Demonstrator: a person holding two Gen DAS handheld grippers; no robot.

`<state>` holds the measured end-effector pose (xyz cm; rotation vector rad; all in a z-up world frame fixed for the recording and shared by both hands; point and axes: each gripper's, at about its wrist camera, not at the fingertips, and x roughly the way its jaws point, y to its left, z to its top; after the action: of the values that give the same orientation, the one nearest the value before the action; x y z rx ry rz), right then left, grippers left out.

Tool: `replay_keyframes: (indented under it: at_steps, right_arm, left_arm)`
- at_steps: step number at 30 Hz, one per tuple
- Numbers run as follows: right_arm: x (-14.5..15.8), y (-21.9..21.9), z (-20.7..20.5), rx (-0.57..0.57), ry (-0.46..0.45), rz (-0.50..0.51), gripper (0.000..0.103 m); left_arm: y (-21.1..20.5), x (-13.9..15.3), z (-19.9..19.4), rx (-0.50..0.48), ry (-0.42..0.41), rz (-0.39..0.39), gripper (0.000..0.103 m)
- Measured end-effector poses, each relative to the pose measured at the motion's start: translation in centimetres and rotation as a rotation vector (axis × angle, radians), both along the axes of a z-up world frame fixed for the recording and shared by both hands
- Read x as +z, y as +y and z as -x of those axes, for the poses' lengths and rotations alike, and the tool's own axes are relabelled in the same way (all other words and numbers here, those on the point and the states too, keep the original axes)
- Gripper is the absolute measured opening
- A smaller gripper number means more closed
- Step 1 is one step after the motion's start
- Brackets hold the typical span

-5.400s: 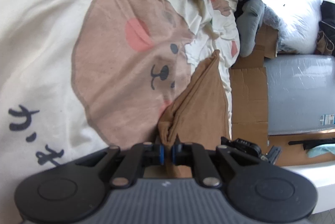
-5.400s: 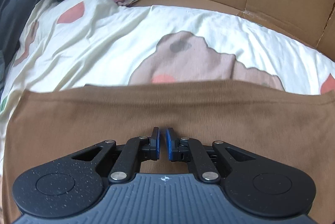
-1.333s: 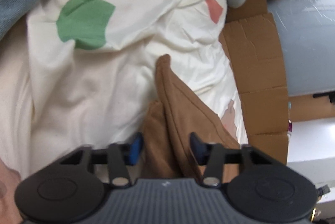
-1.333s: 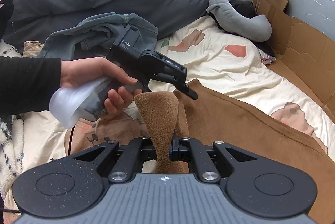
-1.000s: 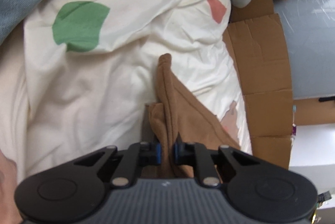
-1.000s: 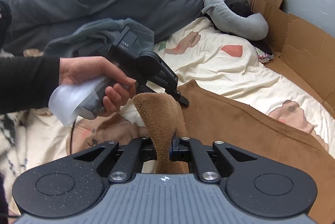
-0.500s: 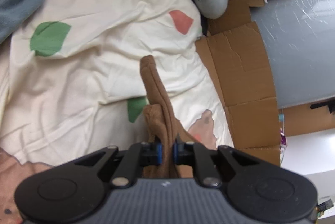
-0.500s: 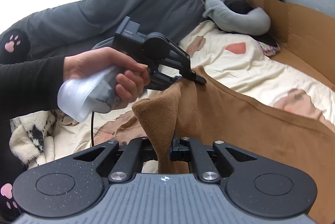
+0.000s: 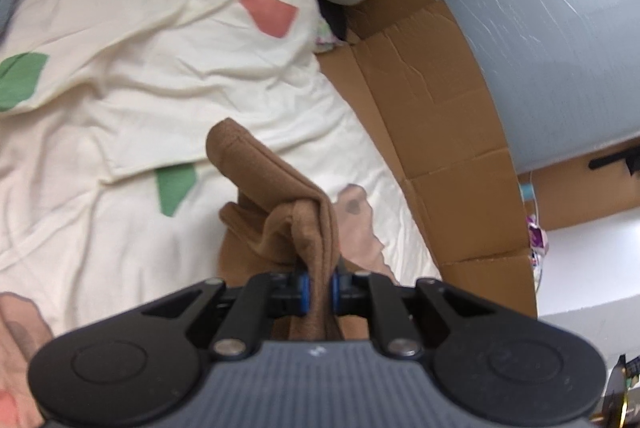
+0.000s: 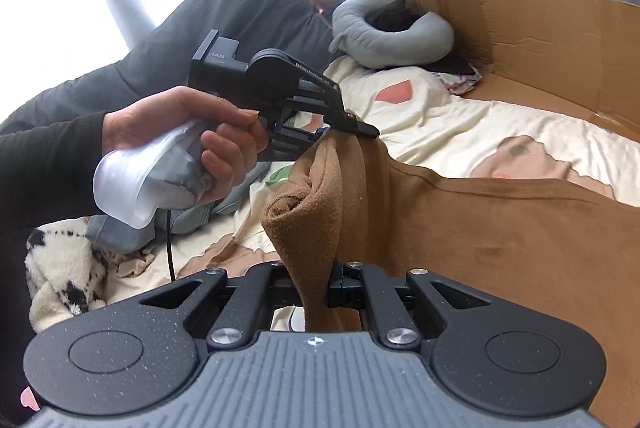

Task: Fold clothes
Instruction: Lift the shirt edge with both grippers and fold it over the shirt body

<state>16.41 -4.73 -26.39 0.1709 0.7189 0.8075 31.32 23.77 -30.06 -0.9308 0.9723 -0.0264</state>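
Up close in the left wrist view, a cream sheet [image 9: 168, 96] with green, red and tan patches covers the bed; cardboard [image 9: 436, 132] lines its right edge, with a grey wall beyond. One left gripper [image 9: 319, 288] is clamped on a bunched brown cloth [image 9: 280, 196] lifted near that edge.

From the right wrist view, one right gripper [image 10: 316, 290] pinches the cloth too. A hand [image 10: 192, 144] holds the left gripper on the raised fold. Sheet lies bare toward the cardboard; one grey pillow [image 10: 394, 40] sits at the far corner.

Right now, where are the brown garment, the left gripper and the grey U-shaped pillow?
brown garment [image 10: 520, 240]: right wrist view, its flat spread part.
left gripper [image 10: 352, 126]: right wrist view, fingertips pinching the garment's edge.
grey U-shaped pillow [image 10: 392, 46]: right wrist view, its lower curve.
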Motion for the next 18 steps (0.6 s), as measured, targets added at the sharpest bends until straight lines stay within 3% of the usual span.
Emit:
replay_keyframes:
  at_steps: [8,18]
  right_arm:
    - [-0.2,-3.1,-0.2,0.032,0.029,-0.054,0.004]
    - [-0.8,-7.3,-0.4,-0.042,0.073,-0.115,0.004]
  left_arm:
    - [-4.0,1.5,-1.6,-0.068,-0.019,-0.044,0.010]
    - [-9.1,2.5,-3.3,-0.162,-0.053,-0.076,0.010]
